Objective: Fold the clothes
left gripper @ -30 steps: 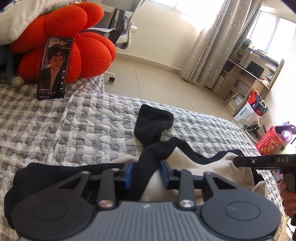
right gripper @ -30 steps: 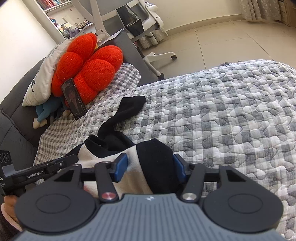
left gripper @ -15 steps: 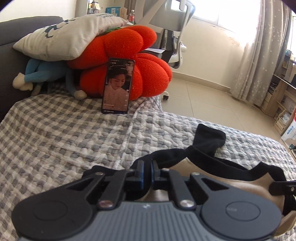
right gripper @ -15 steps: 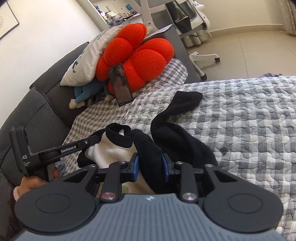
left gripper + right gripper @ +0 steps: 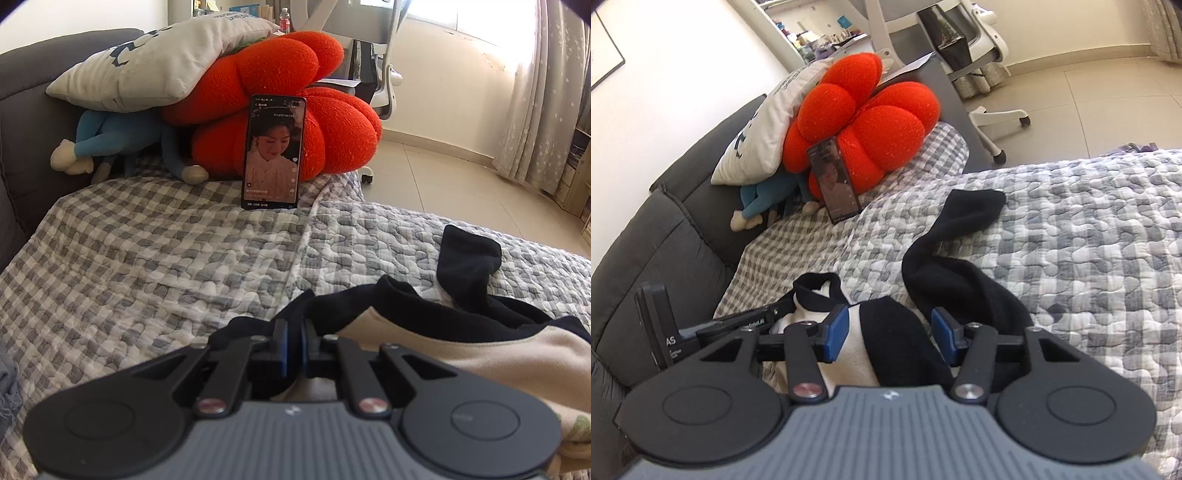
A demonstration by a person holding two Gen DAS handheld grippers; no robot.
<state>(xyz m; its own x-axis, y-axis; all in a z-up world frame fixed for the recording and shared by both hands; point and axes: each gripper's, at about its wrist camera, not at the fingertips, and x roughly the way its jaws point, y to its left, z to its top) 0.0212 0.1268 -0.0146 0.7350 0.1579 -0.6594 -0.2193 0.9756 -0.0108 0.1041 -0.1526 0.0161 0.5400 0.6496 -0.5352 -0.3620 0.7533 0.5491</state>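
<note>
Garment: cream-and-black top (image 5: 461,343) lies bunched on the quilted bed (image 5: 166,266), one black sleeve (image 5: 964,214) stretched out.
Left tool (image 5: 293,347): clamped tight on black fabric.
Right tool (image 5: 889,334): jaws opening, sleeve between them, released after a brief pinch.
Meaning: right side dropped; fold unfinished.

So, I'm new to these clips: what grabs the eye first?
The red cushion against the sofa back, with a lit phone propped upright in front of it. Nearer, a black-and-cream garment lies bunched on the checked quilt, one black sleeve stretched out.
</note>
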